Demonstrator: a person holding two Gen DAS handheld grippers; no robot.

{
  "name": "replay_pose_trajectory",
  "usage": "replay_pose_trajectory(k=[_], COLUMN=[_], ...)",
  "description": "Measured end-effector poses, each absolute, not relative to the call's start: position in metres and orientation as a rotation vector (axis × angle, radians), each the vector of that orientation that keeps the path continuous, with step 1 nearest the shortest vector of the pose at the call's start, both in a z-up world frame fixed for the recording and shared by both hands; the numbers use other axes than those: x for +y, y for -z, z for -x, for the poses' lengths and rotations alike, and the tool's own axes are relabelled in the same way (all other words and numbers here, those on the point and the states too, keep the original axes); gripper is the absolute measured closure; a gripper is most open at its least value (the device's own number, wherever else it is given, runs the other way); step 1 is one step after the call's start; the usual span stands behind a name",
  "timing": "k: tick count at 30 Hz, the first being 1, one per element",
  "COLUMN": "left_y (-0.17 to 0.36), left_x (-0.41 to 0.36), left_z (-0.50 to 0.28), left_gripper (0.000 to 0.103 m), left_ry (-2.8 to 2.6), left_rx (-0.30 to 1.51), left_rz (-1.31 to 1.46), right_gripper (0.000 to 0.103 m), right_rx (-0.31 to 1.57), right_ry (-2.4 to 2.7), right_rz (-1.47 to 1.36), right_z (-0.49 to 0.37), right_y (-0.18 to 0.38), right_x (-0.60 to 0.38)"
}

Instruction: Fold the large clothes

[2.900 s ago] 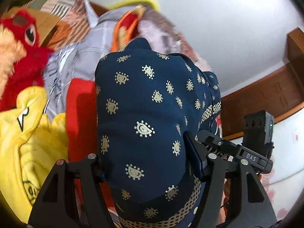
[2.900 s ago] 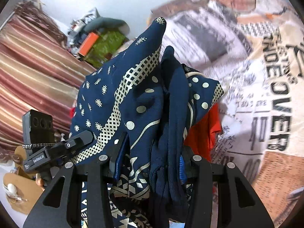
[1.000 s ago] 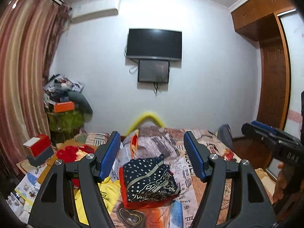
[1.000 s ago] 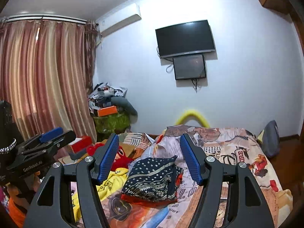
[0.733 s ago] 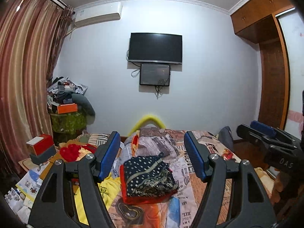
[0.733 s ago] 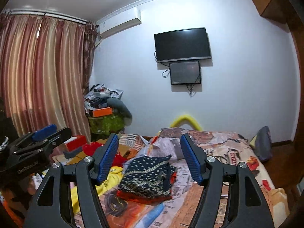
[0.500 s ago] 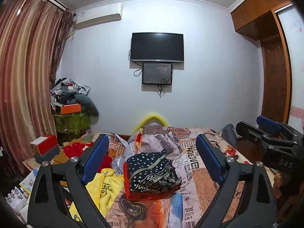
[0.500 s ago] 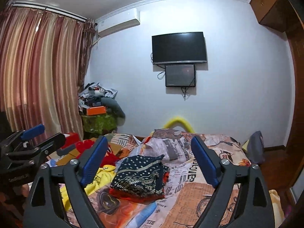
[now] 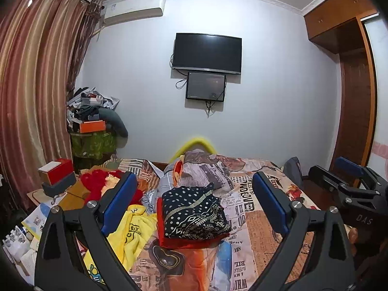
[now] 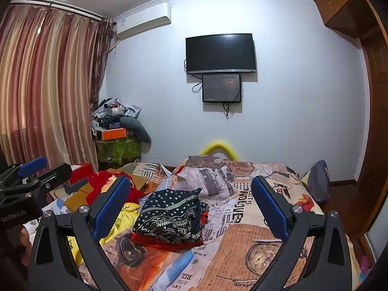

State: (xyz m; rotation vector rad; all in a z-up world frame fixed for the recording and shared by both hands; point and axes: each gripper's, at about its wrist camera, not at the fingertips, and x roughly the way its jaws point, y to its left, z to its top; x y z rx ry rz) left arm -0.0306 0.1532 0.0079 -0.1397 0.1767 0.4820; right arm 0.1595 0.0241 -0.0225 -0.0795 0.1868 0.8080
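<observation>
A folded navy garment with white dots and patterns (image 9: pixel 194 212) lies on top of a folded red garment (image 9: pixel 186 241) on the bed (image 9: pixel 257 249). It also shows in the right wrist view (image 10: pixel 169 214). My left gripper (image 9: pixel 191 206) is open and empty, held back from the pile. My right gripper (image 10: pixel 191 208) is open and empty too, also well back from it. The right gripper shows at the right edge of the left wrist view (image 9: pixel 351 191), and the left gripper at the left edge of the right wrist view (image 10: pixel 26 181).
A yellow garment (image 9: pixel 133 232) and a red plush toy (image 9: pixel 99 181) lie left of the pile. A patterned pillow (image 9: pixel 201 167) sits behind it. Boxes (image 9: pixel 57 175) and a cluttered stand (image 9: pixel 93 131) line the curtain side. A wardrobe (image 9: pixel 354 97) stands right.
Both grippers let go of the navy garment, which now lies folded on the red one. They pulled back and up from the bed and opened wider in the last half second.
</observation>
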Motion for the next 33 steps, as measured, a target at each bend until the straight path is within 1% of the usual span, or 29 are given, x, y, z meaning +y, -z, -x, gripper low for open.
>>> replay_pose_trajectory(k=[33], left_y=[0.004], left_x=[0.159], left_z=[0.019], left_gripper=[0.003], left_ry=[-0.503], left_rx=[0.215], left_rz=[0.156], right_gripper=[0.004], right_rx=[0.248], right_ry=[-0.849], right_rz=[0.066], right_z=[-0.162], right_y=[0.028], right_x=[0.025])
